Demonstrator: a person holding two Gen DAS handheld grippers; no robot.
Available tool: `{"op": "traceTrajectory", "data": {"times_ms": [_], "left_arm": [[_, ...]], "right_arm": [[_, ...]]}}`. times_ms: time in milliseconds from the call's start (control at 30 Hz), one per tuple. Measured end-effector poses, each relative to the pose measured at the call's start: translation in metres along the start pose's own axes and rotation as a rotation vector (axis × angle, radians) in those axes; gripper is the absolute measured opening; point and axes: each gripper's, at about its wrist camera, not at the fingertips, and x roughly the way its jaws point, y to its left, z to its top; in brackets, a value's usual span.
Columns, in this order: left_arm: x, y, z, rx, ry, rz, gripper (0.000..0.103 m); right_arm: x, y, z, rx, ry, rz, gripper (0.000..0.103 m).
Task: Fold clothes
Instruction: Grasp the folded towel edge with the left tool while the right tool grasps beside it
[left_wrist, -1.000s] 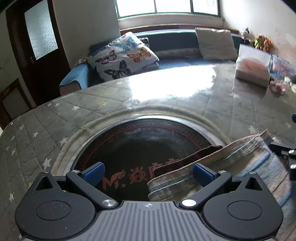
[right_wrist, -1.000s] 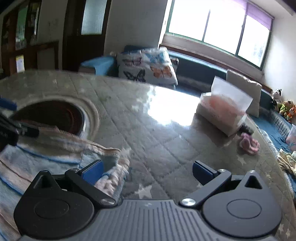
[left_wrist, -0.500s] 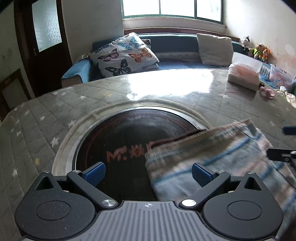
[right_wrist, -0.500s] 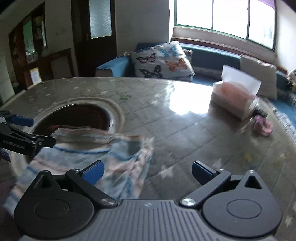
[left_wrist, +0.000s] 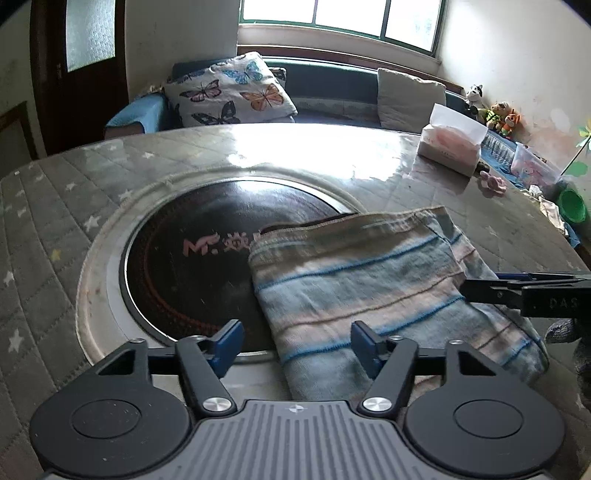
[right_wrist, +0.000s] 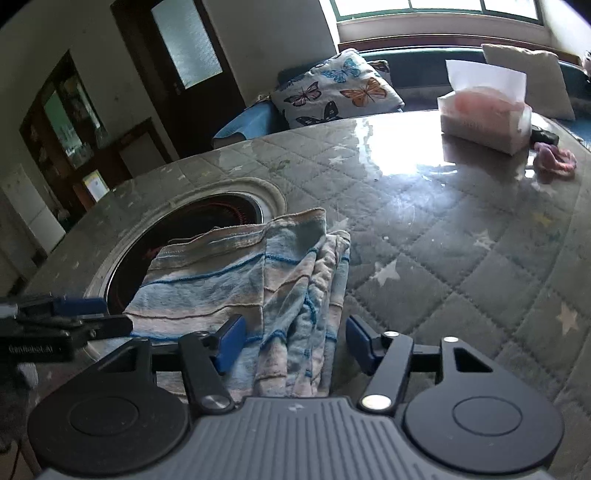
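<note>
A folded blue, pink and white striped garment (left_wrist: 373, 291) lies on the table, partly over the round dark hotplate (left_wrist: 207, 266); it also shows in the right wrist view (right_wrist: 236, 280). My left gripper (left_wrist: 297, 345) is open, its fingers over the garment's near left corner. My right gripper (right_wrist: 291, 345) is open over the bunched near right edge. The right gripper's fingers (left_wrist: 517, 288) enter the left wrist view from the right, just above the cloth. The left gripper's fingers (right_wrist: 74, 317) show at the left of the right wrist view.
The table has a grey quilted cover with stars (right_wrist: 461, 236). A tissue box (right_wrist: 484, 118) and a pink cloth scrap (right_wrist: 554, 162) sit at the far right. A green bowl (left_wrist: 572, 205) stands beyond the right edge. A sofa with a butterfly cushion (left_wrist: 229, 92) is behind.
Both grippers pulled back and rose. The garment, lifted and moving a second ago, now lies flat and folded over the hotplate's right side.
</note>
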Motion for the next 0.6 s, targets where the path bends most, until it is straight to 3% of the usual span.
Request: {"op": "traceTrajectory", "data": {"times_ms": [300,600], "left_arm": [[0.002,-0.001,-0.006,-0.024,0.025,-0.05,0.043],[-0.001,-0.002,-0.008,-0.017,0.003,-0.067,0.009]], "right_arm": [[-0.005,-0.005,-0.007,0.069,-0.006,0.056,0.029],[-0.016,-0.006,-0.017,0.12,-0.032,0.077,0.017]]}}
